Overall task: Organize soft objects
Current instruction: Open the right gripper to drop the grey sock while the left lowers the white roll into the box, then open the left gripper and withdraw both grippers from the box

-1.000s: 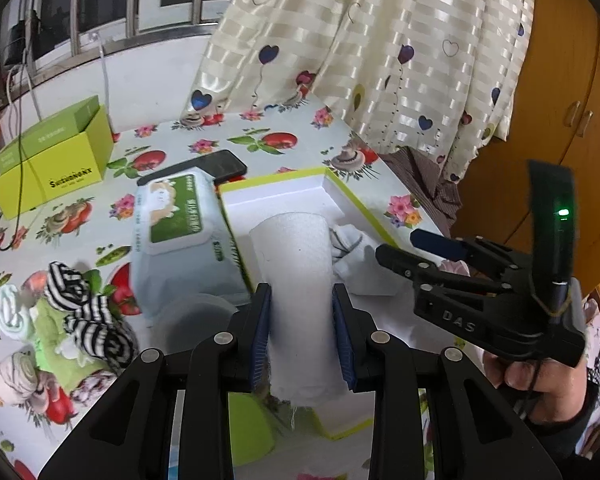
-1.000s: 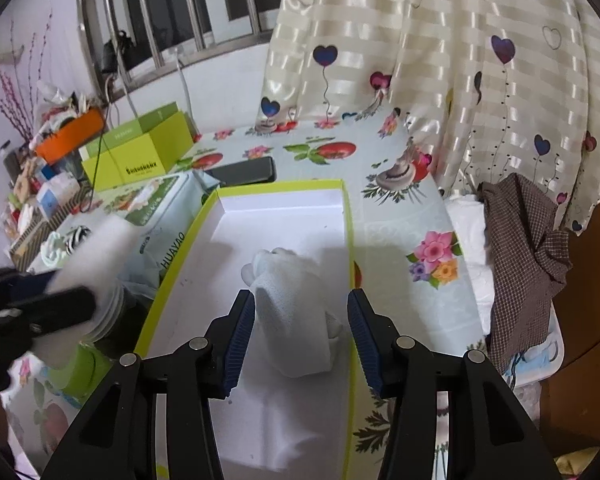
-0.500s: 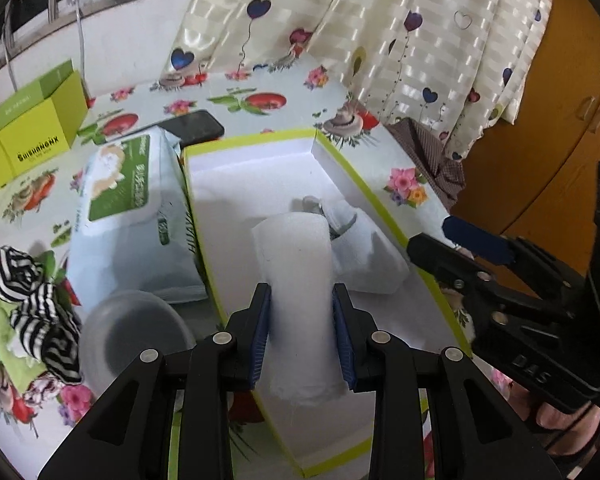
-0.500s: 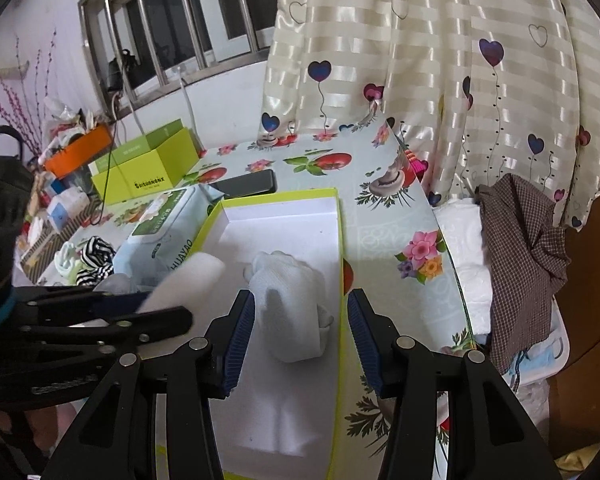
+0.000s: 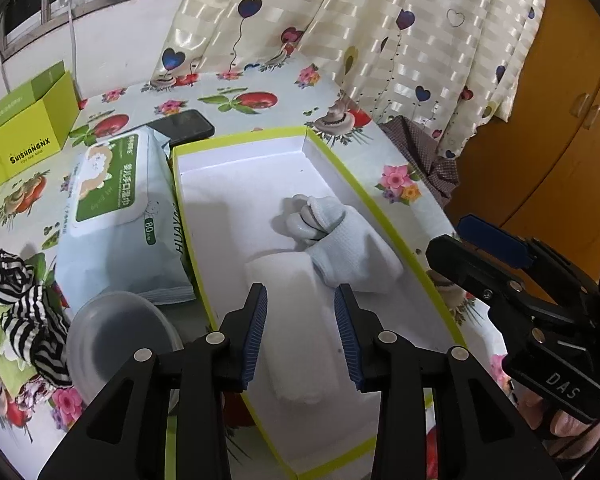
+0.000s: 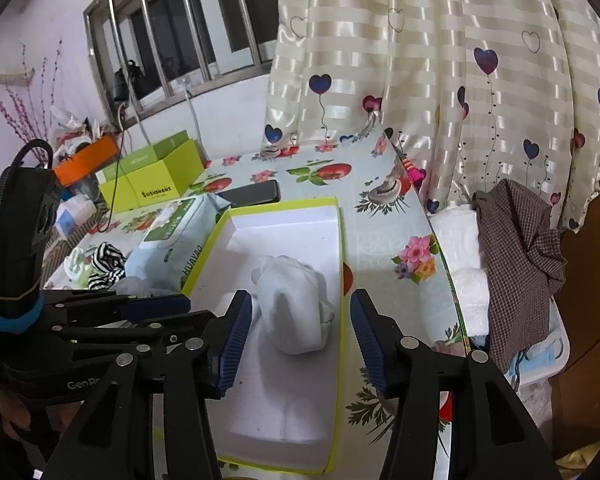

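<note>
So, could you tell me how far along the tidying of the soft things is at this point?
Two white pieces already lie in the box: the sock bundle and the white roll, which the open left gripper straddles. The right gripper is open too. The striped cloth remains on the table.

Both wrist views look down close over the white tray (image 5: 236, 160) (image 6: 284, 216), facing the far curtain. The left view sits left, the right view right.

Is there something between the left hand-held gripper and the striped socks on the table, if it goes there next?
Partly. A grey bowl sits just left of the left hand-held gripper, close beside the striped socks, so a low sideways move would likely meet it.
</note>
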Motion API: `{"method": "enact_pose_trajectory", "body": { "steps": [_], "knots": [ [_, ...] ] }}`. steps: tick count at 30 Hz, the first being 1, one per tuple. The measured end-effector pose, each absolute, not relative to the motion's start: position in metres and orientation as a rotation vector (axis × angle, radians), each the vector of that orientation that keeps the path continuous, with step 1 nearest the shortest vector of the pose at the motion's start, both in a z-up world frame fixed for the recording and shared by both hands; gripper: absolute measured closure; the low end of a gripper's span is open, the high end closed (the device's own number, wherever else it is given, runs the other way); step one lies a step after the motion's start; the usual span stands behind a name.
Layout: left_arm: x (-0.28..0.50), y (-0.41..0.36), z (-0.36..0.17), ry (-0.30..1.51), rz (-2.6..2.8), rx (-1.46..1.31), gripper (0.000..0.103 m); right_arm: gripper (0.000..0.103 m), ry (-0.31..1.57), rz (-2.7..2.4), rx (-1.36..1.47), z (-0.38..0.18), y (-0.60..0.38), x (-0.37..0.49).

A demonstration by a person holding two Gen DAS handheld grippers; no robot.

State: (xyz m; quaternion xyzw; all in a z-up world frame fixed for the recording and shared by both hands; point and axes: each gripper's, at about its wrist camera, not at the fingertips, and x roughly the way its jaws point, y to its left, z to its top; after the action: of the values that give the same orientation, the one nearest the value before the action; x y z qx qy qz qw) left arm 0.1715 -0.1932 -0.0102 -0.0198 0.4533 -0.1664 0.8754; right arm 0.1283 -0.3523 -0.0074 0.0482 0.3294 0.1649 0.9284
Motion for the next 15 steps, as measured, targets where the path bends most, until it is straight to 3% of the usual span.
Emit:
{"method": "enact_pose_trajectory", "body": {
  "steps": [5, 9, 15],
  "knots": [
    [0.157, -0.192, 0.006, 0.899, -0.368, -0.035, 0.066, 0.051, 0.661, 0.339, 0.118, -0.003, -0.353, 0.12],
    [0.141, -0.189, 0.018, 0.861, -0.384, -0.037, 0.066, 0.039, 0.639, 0.344, 0.137, 0.003, -0.354, 0.108],
    [0.114, -0.176, 0.032, 0.807, -0.4, -0.037, 0.064, 0.038, 0.621, 0.377, 0.124, 0.012, -0.344, 0.088]
  ]
}}
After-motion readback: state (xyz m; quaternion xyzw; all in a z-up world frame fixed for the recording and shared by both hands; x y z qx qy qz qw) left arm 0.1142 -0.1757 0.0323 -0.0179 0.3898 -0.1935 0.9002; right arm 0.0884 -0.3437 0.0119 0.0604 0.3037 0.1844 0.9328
